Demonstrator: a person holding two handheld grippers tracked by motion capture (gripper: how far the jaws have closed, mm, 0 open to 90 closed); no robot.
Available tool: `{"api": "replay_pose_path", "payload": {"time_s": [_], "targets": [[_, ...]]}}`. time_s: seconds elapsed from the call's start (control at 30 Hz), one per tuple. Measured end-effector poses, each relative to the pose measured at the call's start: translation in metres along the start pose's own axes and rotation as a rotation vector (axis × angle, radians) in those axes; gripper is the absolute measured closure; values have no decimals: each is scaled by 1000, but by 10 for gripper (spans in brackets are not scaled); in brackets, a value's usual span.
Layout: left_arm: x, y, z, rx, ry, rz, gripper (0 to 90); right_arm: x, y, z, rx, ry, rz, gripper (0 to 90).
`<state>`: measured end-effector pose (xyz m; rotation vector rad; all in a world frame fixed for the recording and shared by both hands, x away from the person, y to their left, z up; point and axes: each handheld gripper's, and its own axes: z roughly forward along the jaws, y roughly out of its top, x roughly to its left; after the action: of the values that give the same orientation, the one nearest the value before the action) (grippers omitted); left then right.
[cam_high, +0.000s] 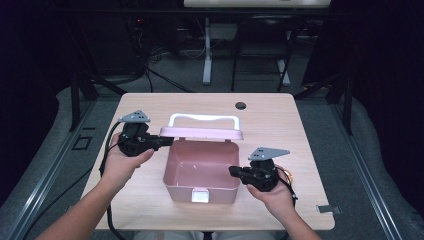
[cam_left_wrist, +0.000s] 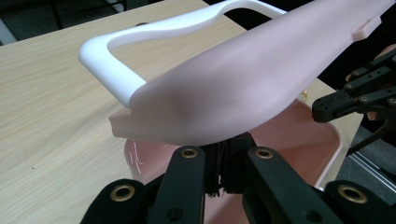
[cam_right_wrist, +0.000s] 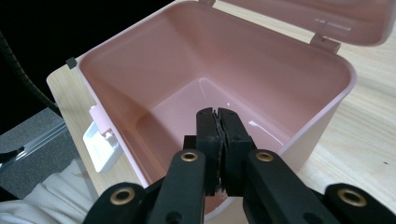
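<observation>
Pink box (cam_high: 201, 172) open at table (cam_high: 280, 125) centre. Left gripper (cam_high: 167, 141) clamped on lid (cam_high: 202, 133) edge — white handle (cam_high: 204, 118) beyond. Right gripper (cam_high: 232, 171) closed, empty — over box rim, latch (cam_right_wrist: 100, 144) left of jaws.

On the table (cam_high: 280, 125) stands 1 pink box (cam_high: 200, 172) with 1 lid (cam_high: 202, 132), 1 white handle (cam_high: 204, 119) and 1 white latch (cam_high: 200, 195); 2 hands hold 2 grippers: left gripper (cam_high: 167, 142), right gripper (cam_high: 234, 171).

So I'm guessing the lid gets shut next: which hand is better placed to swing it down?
Left, probably. The left tool is shut right at the raised lid, while the right tool, also shut, sits by the box rim, away from it.
</observation>
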<state>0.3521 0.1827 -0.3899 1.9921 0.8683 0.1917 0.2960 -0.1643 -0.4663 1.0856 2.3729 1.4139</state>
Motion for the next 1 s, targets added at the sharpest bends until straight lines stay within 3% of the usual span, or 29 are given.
{"api": "replay_pose_path", "payload": {"time_s": [0.53,1.0], "targets": [[3,8,2,3,20,-3,898,9,-8,16,61,21,-37,898],[6,12,3,8,23,-4,900,13,-14,22,80,19,-23,900]]}}
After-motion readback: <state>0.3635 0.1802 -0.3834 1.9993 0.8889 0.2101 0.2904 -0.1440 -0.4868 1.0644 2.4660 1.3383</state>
